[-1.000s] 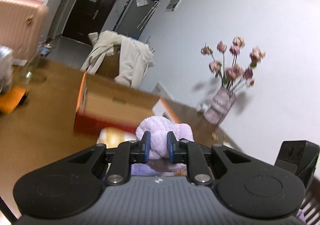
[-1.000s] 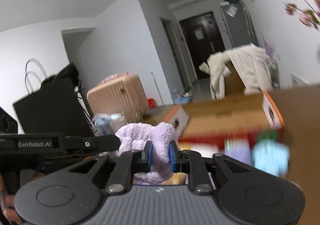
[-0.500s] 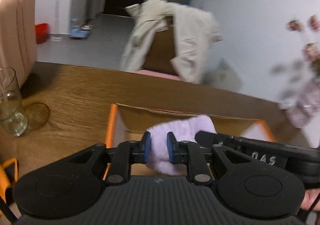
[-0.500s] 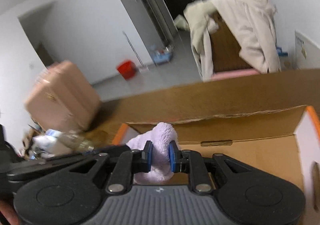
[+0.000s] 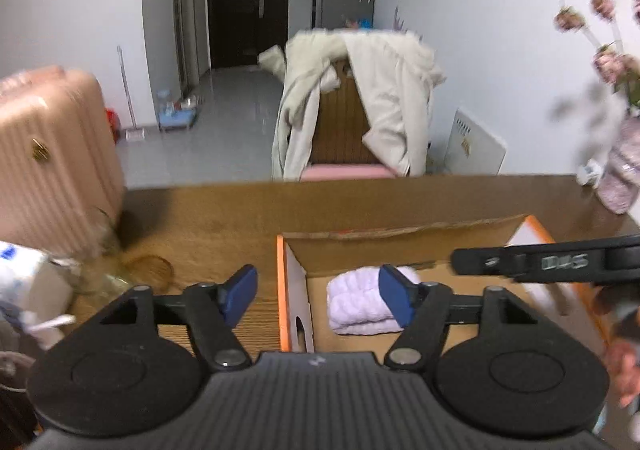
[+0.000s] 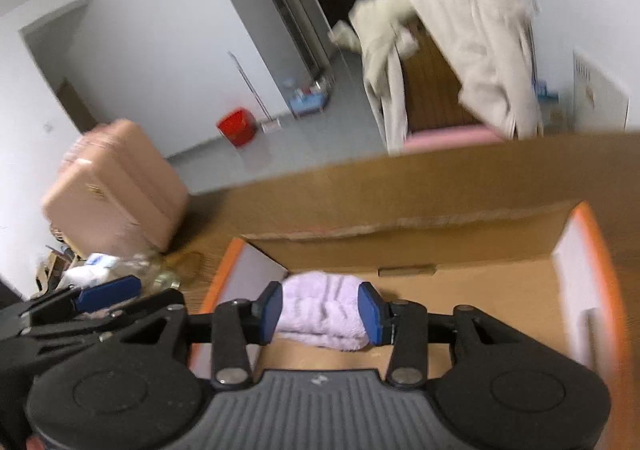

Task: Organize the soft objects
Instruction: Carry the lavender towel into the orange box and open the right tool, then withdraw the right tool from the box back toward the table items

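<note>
**Lilac towel in box, both claws apart**

Folded lilac towel (image 5: 362, 306), plush, ribbed, lies on the floor of the cardboard box (image 5: 400, 240), at its left end near the orange-edged left wall. Left gripper (image 5: 318, 296) hangs over that wall, fingers wide apart, holding nothing. Right gripper (image 6: 320, 312) hovers over the towel, fingers apart either side; contact unclear. Box sits on wooden table (image 5: 200, 217); box floor right of towel bare. Glass (image 5: 100, 274) near table's left edge.
</note>
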A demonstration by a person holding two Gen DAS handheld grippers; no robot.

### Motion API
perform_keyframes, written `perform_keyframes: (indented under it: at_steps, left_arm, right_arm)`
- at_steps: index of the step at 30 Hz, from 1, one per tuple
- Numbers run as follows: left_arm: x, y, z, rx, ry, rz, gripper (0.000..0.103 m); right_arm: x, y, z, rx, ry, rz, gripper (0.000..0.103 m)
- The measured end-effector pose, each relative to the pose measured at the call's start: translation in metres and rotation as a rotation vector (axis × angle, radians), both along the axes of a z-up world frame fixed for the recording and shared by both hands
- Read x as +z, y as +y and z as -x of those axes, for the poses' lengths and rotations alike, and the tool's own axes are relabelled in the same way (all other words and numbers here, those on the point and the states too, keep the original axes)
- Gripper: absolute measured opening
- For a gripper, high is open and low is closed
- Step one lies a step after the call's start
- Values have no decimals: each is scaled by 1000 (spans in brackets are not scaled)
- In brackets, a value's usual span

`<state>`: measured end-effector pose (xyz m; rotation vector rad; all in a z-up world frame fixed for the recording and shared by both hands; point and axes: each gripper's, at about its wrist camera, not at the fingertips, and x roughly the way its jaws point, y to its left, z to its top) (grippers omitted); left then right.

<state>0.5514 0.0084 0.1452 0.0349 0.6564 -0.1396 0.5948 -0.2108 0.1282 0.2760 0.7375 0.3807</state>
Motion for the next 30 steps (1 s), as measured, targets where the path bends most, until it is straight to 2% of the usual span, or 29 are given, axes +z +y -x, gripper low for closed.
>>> perform_keyframes:
  at_steps: [2,4,8,11,14,17,19,22,25,27,30]
  left_arm:
    - [27,0,28,-11,-36,-7,80]
    - [49,-2,56,-20,-64,-14,82]
    - [85,-3,128,-23,-163,-38,90]
    - [94,-5,173,-31,-201,-37,92]
    - [89,-7,219,-35,-235,-44,97]
    - [69,-9,279,-14,-337,-52,100]
    - [47,-10,319,-10,-412,-37,103]
    - [14,-12,365,-2,-434,-18,103]
    - [-19,-18,399,-2,-398,21,103]
    - [-36,-21,414,11,-374,56,103]
    - [-59,-24,424,30,-320,73,103]
  right_arm:
    - [32,-12,35,8,-59,23,52]
    - [59,-24,70,10,-108,49,60]
    - [98,-50,142,0,-190,88,70]
    - [112,-68,198,-15,-251,124,76]
    - [112,-77,243,4,-307,168,80]
    - [99,-83,293,20,-409,181,85]
    - [79,-85,332,29,-492,186,88]
    - [43,-85,384,28,-560,249,88]
    - [0,-79,417,20,-567,311,88]
    - [-27,-80,432,11,-537,278,88]
    - [-63,-91,446,-30,-443,185,88]
